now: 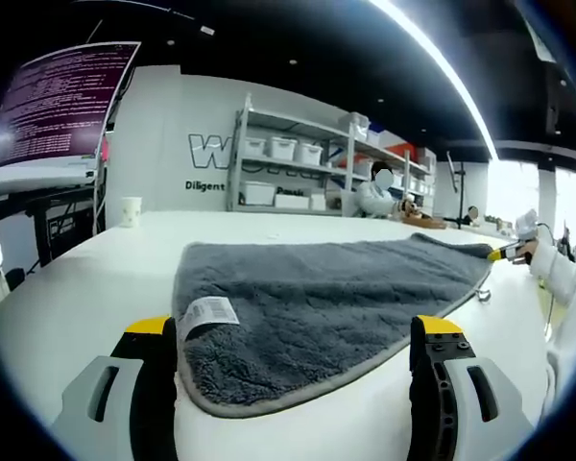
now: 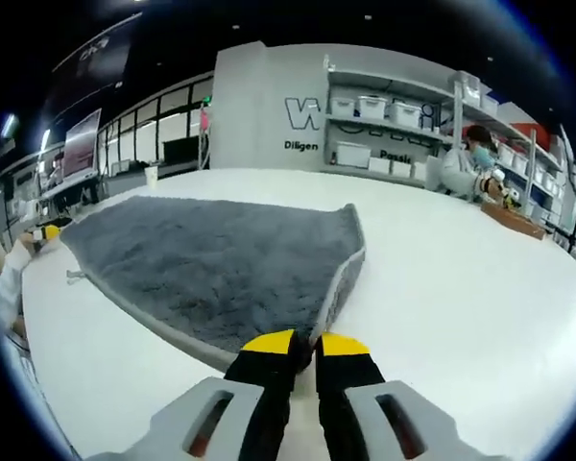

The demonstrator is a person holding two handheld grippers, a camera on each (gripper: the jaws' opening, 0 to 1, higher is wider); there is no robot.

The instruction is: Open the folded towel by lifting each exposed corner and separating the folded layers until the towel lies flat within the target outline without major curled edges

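A grey fluffy towel (image 1: 317, 298) lies spread on the white table (image 1: 86, 288), with a white label (image 1: 207, 315) at its near corner. My left gripper (image 1: 293, 331) is open, its yellow-tipped jaws standing on either side of that near corner. In the right gripper view the towel (image 2: 211, 259) stretches away to the left. My right gripper (image 2: 306, 344) is shut on the towel's near edge. From the left gripper view the right gripper (image 1: 507, 253) sits at the towel's far right corner, held by a hand. The left gripper (image 2: 44, 233) shows at the towel's far left corner.
A paper cup (image 1: 131, 210) stands at the table's far side. A monitor (image 1: 62, 101) sits on a stand at the left. Shelves with white bins (image 1: 288, 163) line the back wall. A seated person (image 2: 466, 158) works near a wooden object (image 2: 514, 219). Bare table (image 2: 461, 288) extends to the right.
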